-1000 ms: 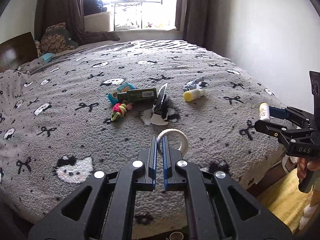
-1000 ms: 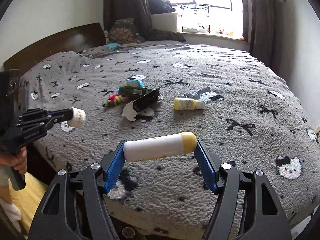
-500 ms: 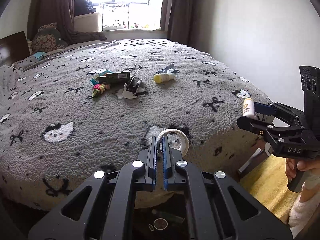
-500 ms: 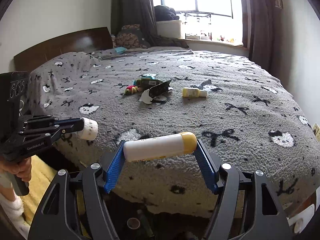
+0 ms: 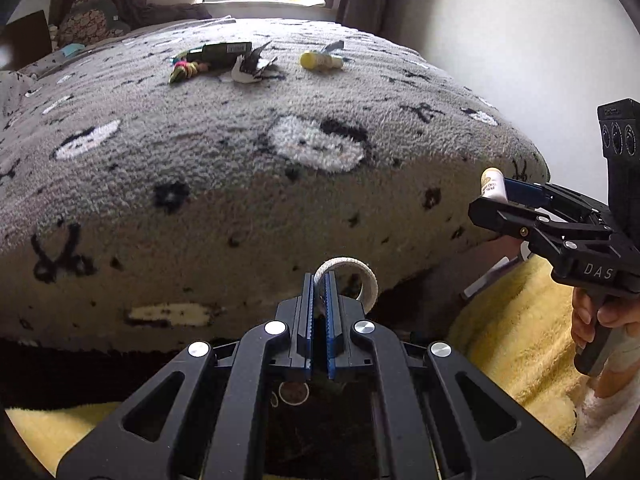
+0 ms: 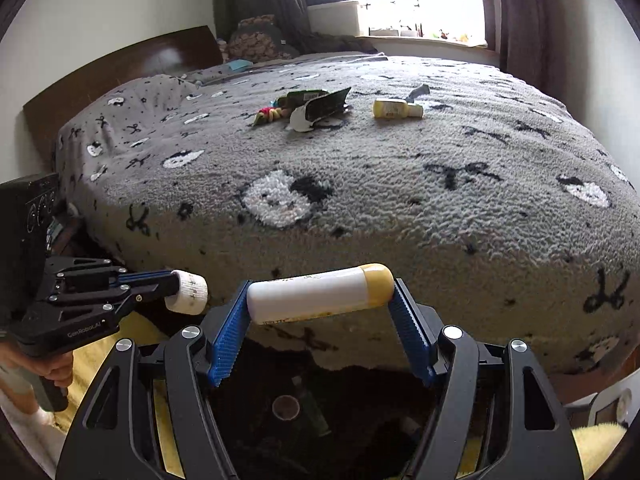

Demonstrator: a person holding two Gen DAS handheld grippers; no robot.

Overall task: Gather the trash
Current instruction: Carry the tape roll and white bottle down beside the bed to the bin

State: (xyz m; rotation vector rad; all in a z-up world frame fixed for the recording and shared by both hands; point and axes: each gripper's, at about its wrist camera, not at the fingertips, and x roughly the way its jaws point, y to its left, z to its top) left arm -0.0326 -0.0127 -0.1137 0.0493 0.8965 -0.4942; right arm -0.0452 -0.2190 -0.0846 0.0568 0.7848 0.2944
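Grey fleece bedspread [image 6: 400, 184] is receding: since a second ago we have been drawing both tools back off the bed and down, so its near edge now fills the views and a dark bin [image 6: 304, 412] is showing below. Our left gripper [image 5: 318, 292] is keeping its fingers fully closed on the rim of a white tape ring [image 5: 356, 276]. Our right gripper [image 6: 320, 304] is holding its fingers about half open, clamping a white tube with a yellow cap [image 6: 320, 294] end to end. Both pieces look ready for dropping. A yellow bottle [image 6: 396, 108] and wrappers [image 6: 316, 110] are remaining at 12 o'clock.
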